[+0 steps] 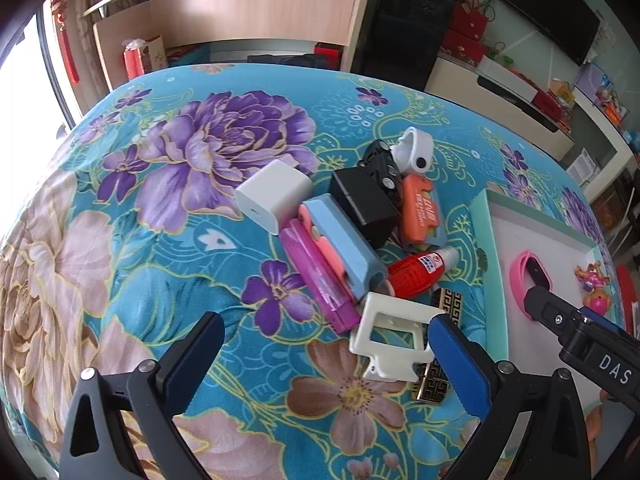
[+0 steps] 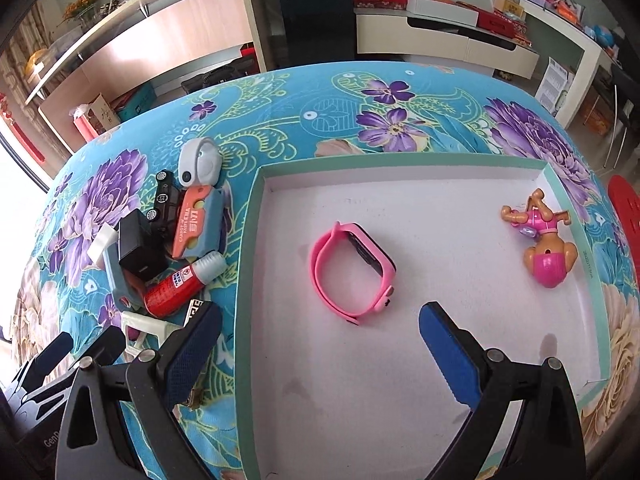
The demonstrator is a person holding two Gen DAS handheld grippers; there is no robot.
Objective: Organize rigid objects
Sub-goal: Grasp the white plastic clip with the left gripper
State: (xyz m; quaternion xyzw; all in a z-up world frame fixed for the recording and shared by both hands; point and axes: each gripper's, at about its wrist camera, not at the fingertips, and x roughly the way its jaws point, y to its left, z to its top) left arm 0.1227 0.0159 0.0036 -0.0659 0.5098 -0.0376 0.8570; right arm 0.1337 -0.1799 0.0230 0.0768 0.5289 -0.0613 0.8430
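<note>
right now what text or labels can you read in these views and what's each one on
"DAS" – white letters on the right gripper body, seen from the left wrist view.
"CARROT" – partly legible small print on the orange toy; the large white characters beside it are not readable.
"Gen" – cut-off letters on a dark surface at the bottom left corner.
Red glue bottle: label print too small to read.
Left gripper: no text visible.

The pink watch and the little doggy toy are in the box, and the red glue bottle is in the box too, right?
Not quite. The pink watch and doggy toy are in the box, but the red glue bottle lies outside it, in the pile on the flowery cloth. The right wrist view shows this.
</note>
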